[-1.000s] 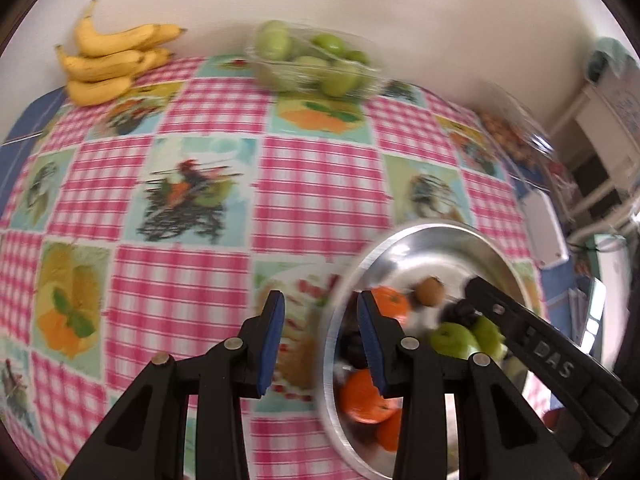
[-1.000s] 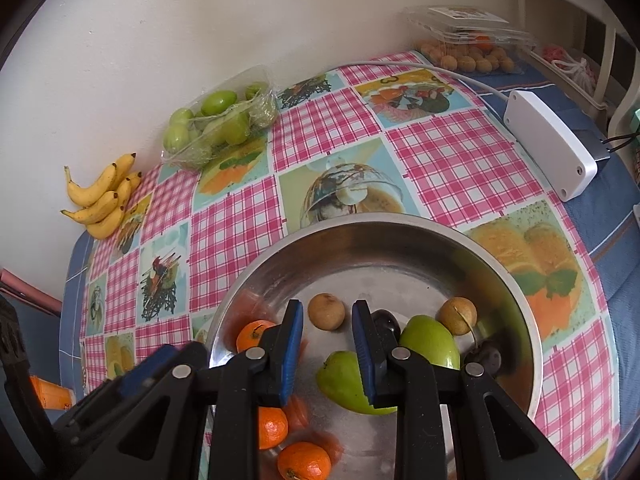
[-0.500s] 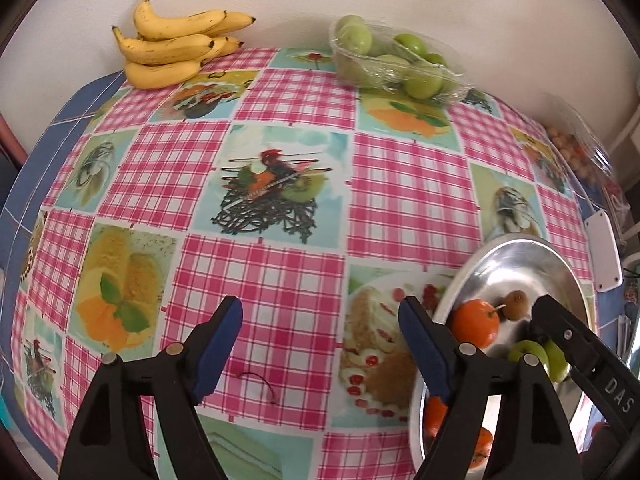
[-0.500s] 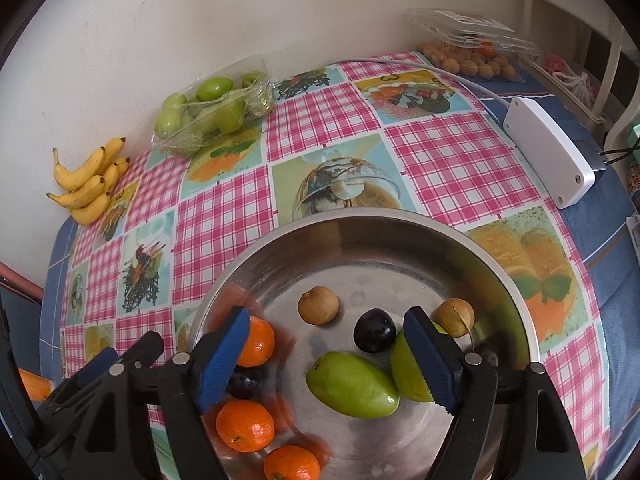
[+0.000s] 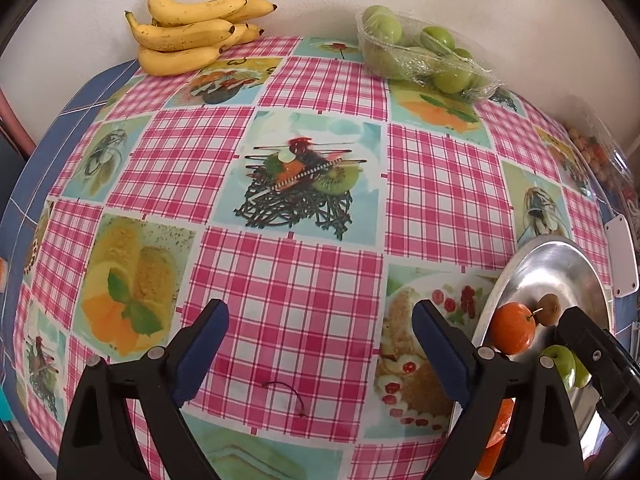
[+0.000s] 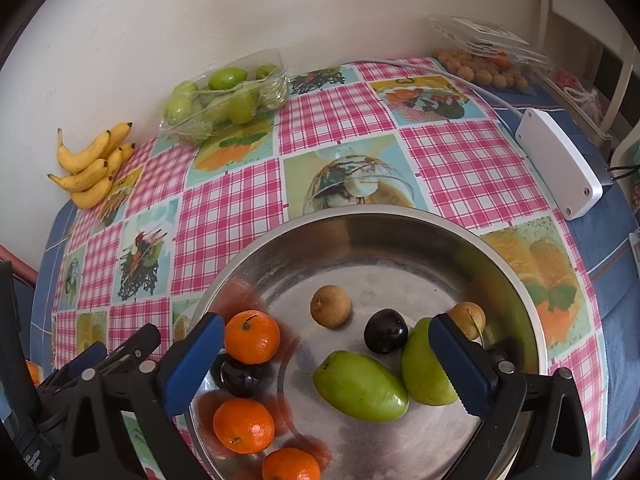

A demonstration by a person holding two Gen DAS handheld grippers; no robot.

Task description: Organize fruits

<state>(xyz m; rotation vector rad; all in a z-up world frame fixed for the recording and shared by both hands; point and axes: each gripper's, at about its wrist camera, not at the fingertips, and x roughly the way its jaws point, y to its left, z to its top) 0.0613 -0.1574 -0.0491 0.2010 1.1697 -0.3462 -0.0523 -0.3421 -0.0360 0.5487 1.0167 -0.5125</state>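
While right gripper jaws are opening, green fruit between, untouched

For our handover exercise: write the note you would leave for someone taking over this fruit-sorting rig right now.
Left tool: jaws opening, nothing between them, over bare tablecloth beside the bowl.
Right tool: jaws opening over the steel bowl, gripping nothing.
In the bowl: three oranges, two green fruits, two dark plums, two small brown fruits.
By the wall: bananas, wrapped tray of green fruits.
Done: nothing visibly sorted.
Left: the whole bowl.
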